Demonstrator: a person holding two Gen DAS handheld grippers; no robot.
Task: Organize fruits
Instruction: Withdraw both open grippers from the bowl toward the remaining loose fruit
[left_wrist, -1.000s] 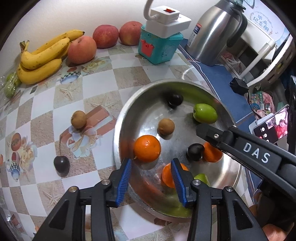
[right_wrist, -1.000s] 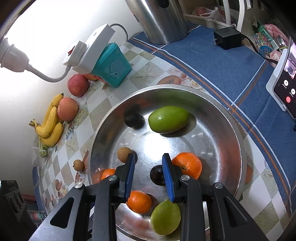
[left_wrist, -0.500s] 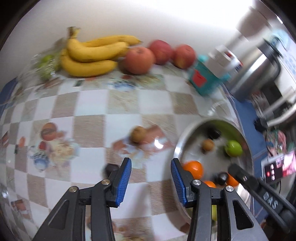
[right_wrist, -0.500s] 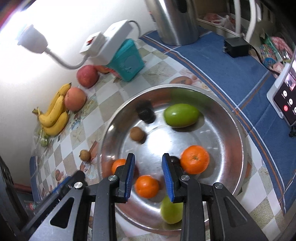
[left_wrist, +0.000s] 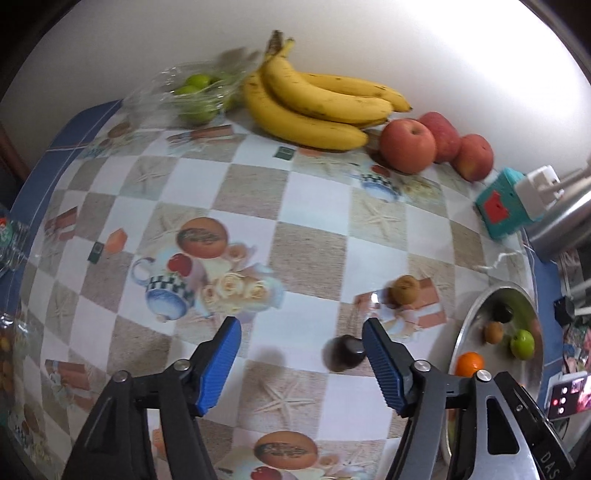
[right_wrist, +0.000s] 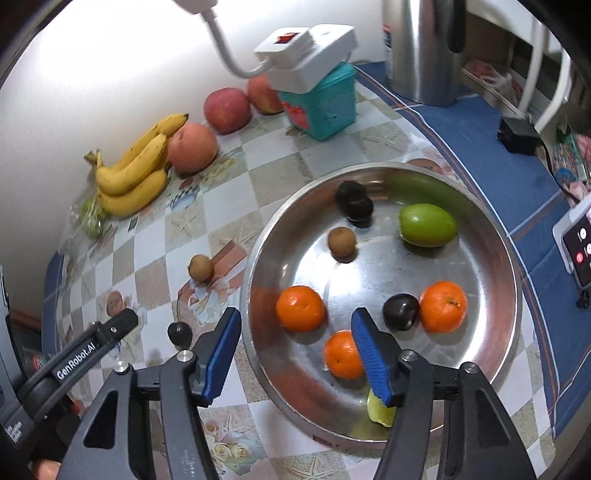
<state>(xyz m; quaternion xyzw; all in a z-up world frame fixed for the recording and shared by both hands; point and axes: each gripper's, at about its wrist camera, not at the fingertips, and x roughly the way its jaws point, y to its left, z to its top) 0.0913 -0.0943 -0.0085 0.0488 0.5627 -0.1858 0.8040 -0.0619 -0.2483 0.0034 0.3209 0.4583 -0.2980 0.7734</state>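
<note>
Hovering over a checked tablecloth (left_wrist: 314, 206), the left gripper (left_wrist: 301, 363) is seen in the left wrist view with its blue jaws spread wide and nothing between them. A dark cherry (left_wrist: 341, 354) lies on the cloth just inside the right-hand pad, slightly blurred. A small brown longan (left_wrist: 405, 290) sits beyond it, and the steel basin (left_wrist: 461, 339) is at the right edge.

In the right wrist view, the right gripper (right_wrist: 295, 350) is held agape and empty over the near rim of the basin (right_wrist: 509, 295), which holds three oranges, two dark fruits, a brown one and green ones. The cherry (right_wrist: 180, 332) is seen left of the basin, stem up.

The cherry is judged light, smooth, soft and easily bruised; a gentle hold across its round body is advised, not its thin stem.
</note>
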